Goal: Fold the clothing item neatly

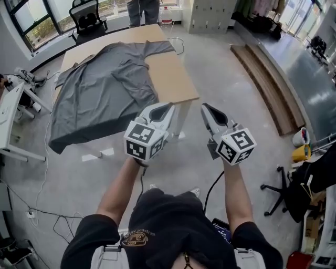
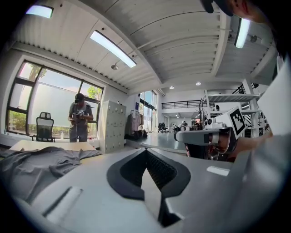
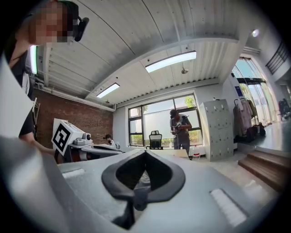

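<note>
A grey garment lies spread over the wooden table, one edge hanging off the near left side; it also shows low in the left gripper view as the grey garment. My left gripper and right gripper hang side by side in the air over the floor, just off the table's near right corner, apart from the cloth. Both are shut with nothing between the jaws, as the left gripper and right gripper show in their own views.
A person stands at the table's far end beside an office chair and grey lockers. Wooden steps lie on the floor to the right. A white desk stands left, a black chair right, and cables trail on the floor.
</note>
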